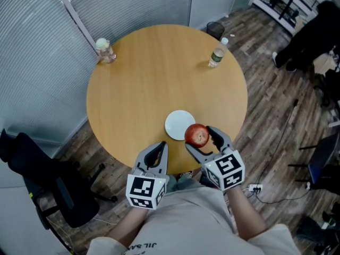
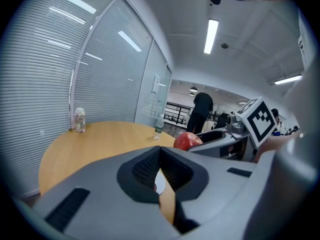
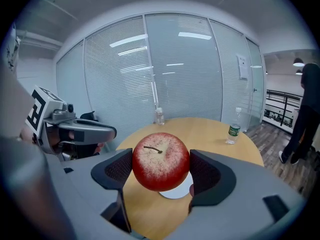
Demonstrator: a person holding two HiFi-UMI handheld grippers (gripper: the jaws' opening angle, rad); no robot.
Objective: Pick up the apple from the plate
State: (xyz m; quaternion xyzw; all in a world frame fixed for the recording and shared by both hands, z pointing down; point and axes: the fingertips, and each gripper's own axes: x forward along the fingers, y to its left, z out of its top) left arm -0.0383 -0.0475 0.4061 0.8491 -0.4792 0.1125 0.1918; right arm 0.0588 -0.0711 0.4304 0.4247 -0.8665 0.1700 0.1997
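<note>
A red apple (image 1: 197, 135) (image 3: 160, 160) (image 2: 187, 141) hangs above the table's near edge, with my right gripper (image 1: 201, 139) (image 3: 161, 171) shut on it, both pads pressed against its sides. The small white plate (image 1: 178, 124) (image 3: 179, 191) lies bare on the round wooden table (image 1: 159, 78), just left of and below the lifted apple. To the left, my left gripper (image 1: 157, 154) (image 2: 159, 171) is shut with nothing in it, hovering at the table's near edge.
A clear bottle with a green label (image 1: 217, 54) (image 3: 232, 127) (image 2: 158, 129) stands at the table's far right. A small jar (image 1: 105, 50) (image 3: 159, 116) (image 2: 79, 119) stands at the far left. A black office chair (image 1: 48, 182) sits on the floor at left.
</note>
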